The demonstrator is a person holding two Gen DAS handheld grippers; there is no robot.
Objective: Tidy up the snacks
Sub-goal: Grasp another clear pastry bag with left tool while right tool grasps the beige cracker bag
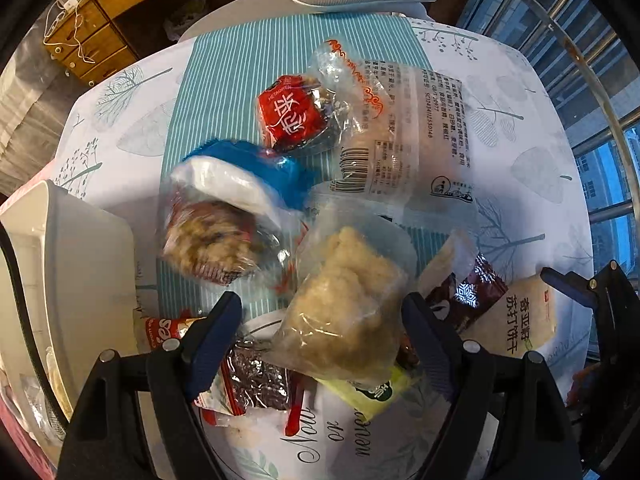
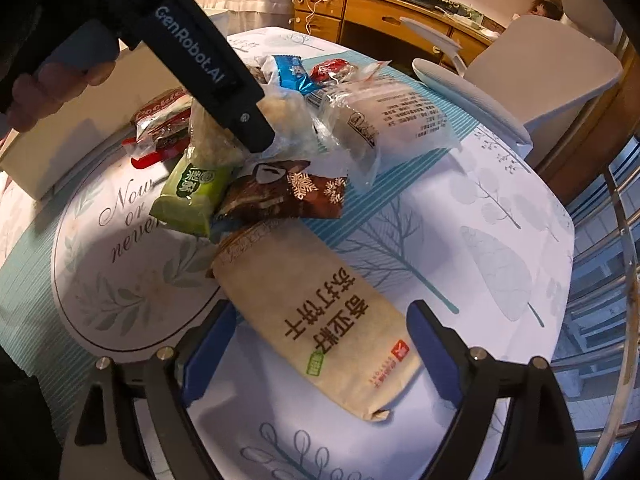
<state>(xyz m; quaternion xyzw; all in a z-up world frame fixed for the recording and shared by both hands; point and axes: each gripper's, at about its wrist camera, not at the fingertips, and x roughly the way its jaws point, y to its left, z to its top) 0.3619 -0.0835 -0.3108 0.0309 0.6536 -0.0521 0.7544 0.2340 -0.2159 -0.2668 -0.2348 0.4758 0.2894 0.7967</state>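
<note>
A: The left gripper (image 1: 322,328) points straight down over the snack pile, jaws apart, with a clear bag (image 1: 344,312) of pale crumbly snack between its blue pads (image 1: 208,344). Whether the pads press on the bag, I can't tell.

B: And the right gripper (image 2: 320,356)?

A: Jaws wide, tilted down over the tan cracker pack (image 2: 320,320). The pack lies flat on the tablecloth (image 2: 460,240) between the fingers, not squeezed.

B: Where are the other snacks?

A: Heaped mid-table: a green pack (image 2: 192,196) and a brown pack (image 2: 288,196) touching, a red packet (image 1: 290,114) and a blue wrapper (image 1: 256,160) farther off, beside a large printed clear bag (image 1: 404,136). A white bin (image 1: 76,264) stands at the table's edge, left of the pile.
</note>
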